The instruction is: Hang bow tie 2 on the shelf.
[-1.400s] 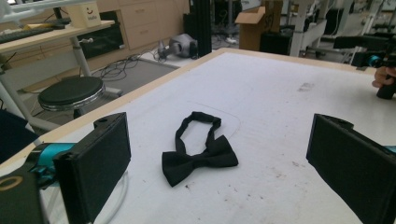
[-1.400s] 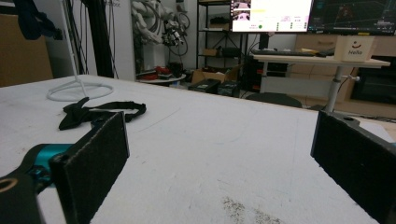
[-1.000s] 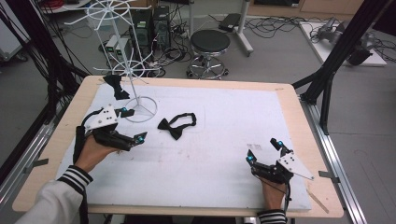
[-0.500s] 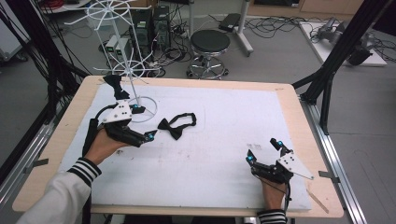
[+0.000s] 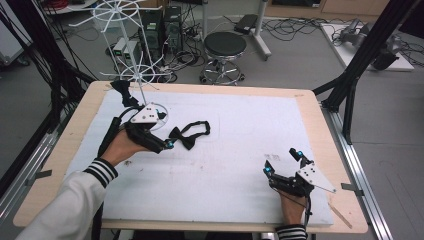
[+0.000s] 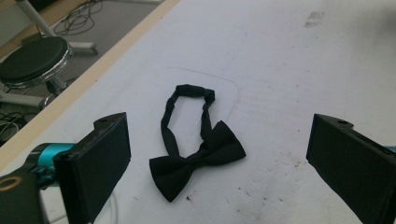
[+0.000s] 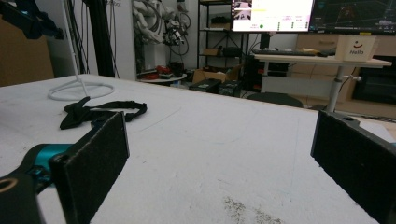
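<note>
Currently the left gripper [image 5: 167, 145] sits low over the white mat [image 5: 240, 130], jaws spread wide, tips just beside the black bow tie [image 5: 186, 136] but not touching it. Left gripper view: the bow tie [image 6: 198, 158] lies flat between the two jaw pads, bow nearest, strap loop stretching away toward the table's wooden edge [image 6: 93, 77]. Nothing lies between jaws and tie; bare mat with a few dark specks around it.

Behind the left hand stands a white wire rack [image 5: 131, 55], its ring base [image 5: 159, 114] on the mat just beside the gripper's grey plate. A second black bow tie [image 5: 122, 92] hangs near the rack's pole, by the table's far left corner.

Right gripper [image 5: 283, 162] rests near the table's near right edge, well apart from the tie, jaws also wide with nothing between them. Right gripper view: the tie [image 7: 100, 112] and the rack's base [image 7: 79, 89] show far off across the mat.

Black stool [image 5: 225, 47] and cables on the floor beyond the table.
</note>
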Demonstrator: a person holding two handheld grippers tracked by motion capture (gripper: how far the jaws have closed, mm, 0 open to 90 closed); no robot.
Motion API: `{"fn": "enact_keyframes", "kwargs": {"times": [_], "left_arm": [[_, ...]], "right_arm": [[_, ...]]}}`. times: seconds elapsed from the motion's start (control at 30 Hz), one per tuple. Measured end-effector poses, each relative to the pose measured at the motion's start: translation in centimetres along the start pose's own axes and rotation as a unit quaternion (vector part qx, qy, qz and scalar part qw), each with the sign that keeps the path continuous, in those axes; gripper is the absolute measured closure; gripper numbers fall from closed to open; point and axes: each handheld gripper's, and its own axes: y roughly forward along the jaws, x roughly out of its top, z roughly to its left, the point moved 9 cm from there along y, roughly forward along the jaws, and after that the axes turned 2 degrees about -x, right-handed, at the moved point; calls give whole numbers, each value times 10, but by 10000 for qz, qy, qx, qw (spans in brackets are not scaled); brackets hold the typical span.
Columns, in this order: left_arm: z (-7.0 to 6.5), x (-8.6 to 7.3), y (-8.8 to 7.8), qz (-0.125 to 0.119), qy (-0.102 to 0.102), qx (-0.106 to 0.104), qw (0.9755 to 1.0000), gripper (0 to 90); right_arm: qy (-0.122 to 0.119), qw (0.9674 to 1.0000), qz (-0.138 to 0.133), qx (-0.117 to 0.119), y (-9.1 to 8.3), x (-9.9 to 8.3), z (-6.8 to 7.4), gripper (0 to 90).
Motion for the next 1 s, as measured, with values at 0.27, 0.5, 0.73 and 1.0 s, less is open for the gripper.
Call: {"fn": "enact_keyframes", "kwargs": {"times": [0.27, 0.5, 0.73, 1.0], "left_arm": [[2, 3, 20, 299, 237, -168, 9991, 68], [4, 0, 34, 550, 305, -249, 9977, 68], [6, -2, 46, 743, 297, -340, 9962, 68], [9, -5, 58, 927, 338, -370, 9944, 69]], "right_arm": [[-8, 10000, -25, -13, 0, 0, 0, 35], [-15, 10000, -27, 1, 0, 0, -1, 35], [-8, 10000, -19, -7, 0, 0, -1, 35], [3, 10000, -19, -2, 0, 0, -1, 35]]}}
